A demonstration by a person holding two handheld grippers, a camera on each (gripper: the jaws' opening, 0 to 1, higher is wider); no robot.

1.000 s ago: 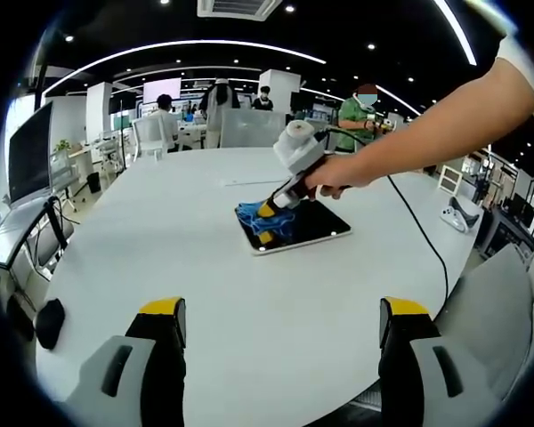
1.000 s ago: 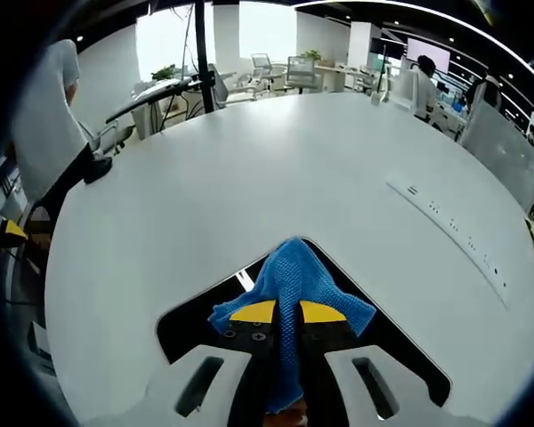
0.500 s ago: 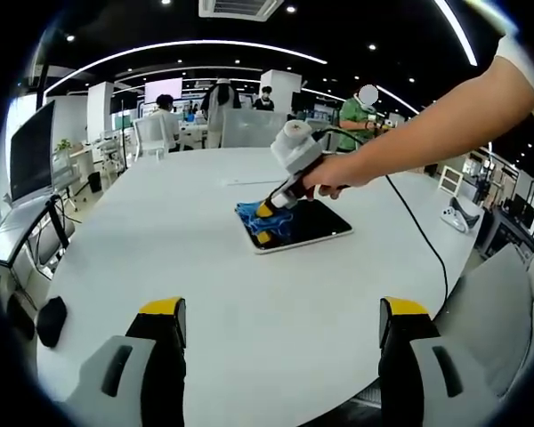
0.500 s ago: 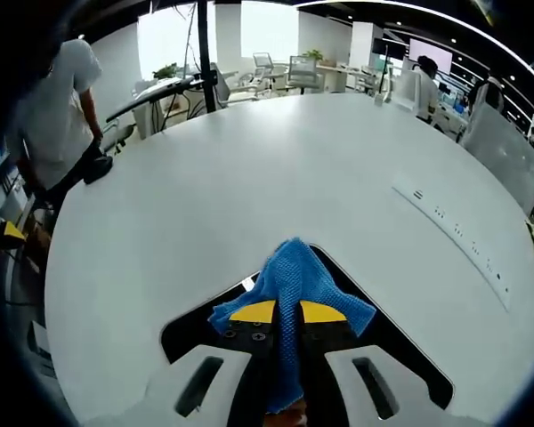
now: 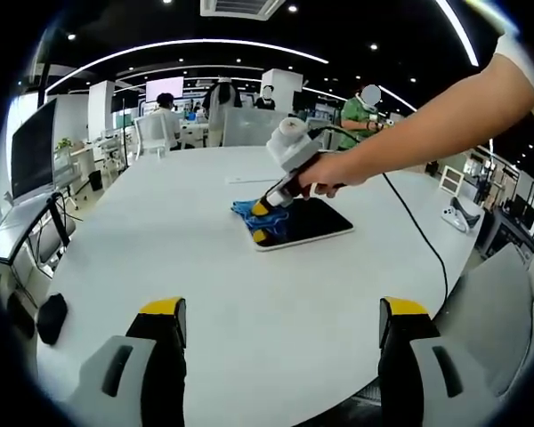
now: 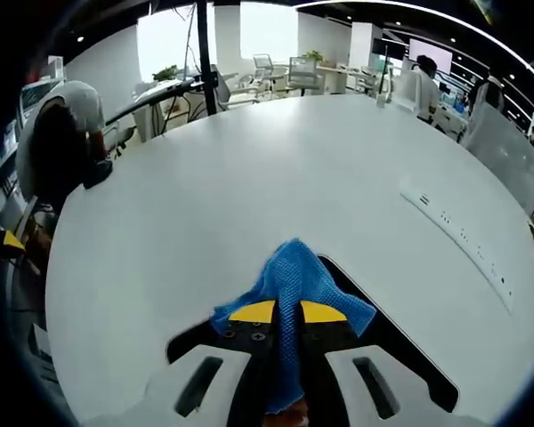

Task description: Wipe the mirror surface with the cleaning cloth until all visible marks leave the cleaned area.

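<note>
R gripper [image 6: 287,312] is pinching blue cloth [image 6: 292,277] w/ 2 jaws closed, pressing it on mirror [image 5: 313,222]. L gripper [image 5: 280,316] is hovering near table [image 5: 205,267] edge, jaws wide apart, holding nothing.

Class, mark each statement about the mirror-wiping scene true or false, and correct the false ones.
1. The right tongs are shut on the blue cloth. True.
2. The left tongs are pressing on the mirror. False: they are open over bare table, apart from it.
3. The mirror lies flat on the white table. True.
4. The cloth is red. False: it is blue.
5. A black cable runs across the table near the mirror. True.
</note>
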